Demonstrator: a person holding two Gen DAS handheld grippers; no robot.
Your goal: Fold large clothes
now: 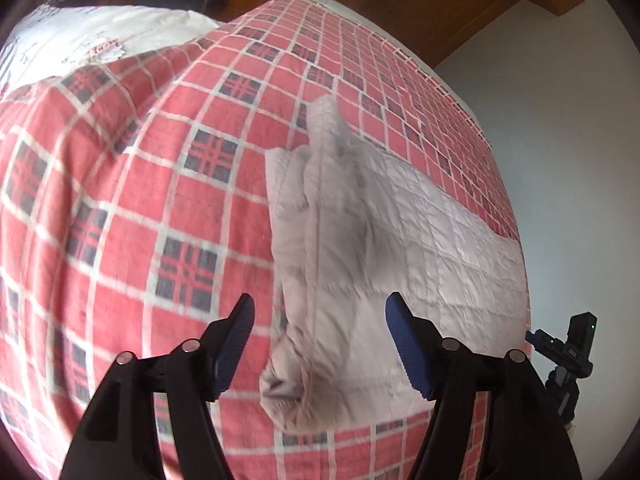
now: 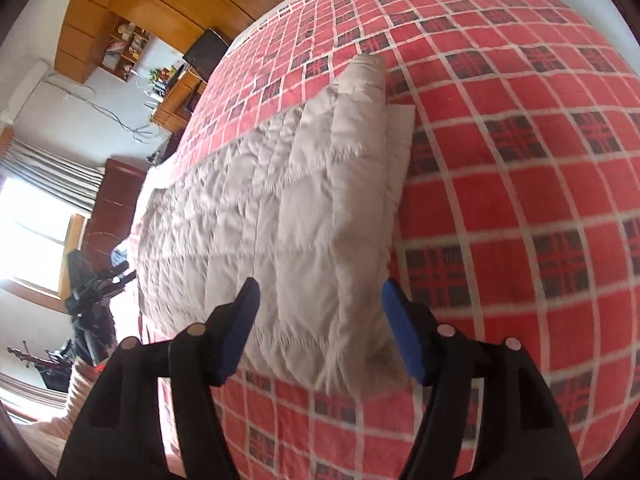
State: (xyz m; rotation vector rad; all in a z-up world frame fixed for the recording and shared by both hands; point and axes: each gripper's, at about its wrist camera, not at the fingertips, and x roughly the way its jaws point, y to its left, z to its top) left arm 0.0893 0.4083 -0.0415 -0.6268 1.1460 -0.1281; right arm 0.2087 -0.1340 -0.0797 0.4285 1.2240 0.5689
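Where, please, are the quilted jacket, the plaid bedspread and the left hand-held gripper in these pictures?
quilted jacket (image 2: 280, 216): right wrist view, on its flat quilted body.
plaid bedspread (image 1: 120, 208): left wrist view, on a bare red check.
left hand-held gripper (image 1: 320, 312): left wrist view, midway between its open blue fingertips.

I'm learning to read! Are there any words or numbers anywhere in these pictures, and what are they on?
No text can be read here.
The quilted jacket shows no label or logo.
The plaid blanket has only a check pattern.
The small black device beside the bed has pale marks, too small and blurred to read.
The shelf items are too far off to read.
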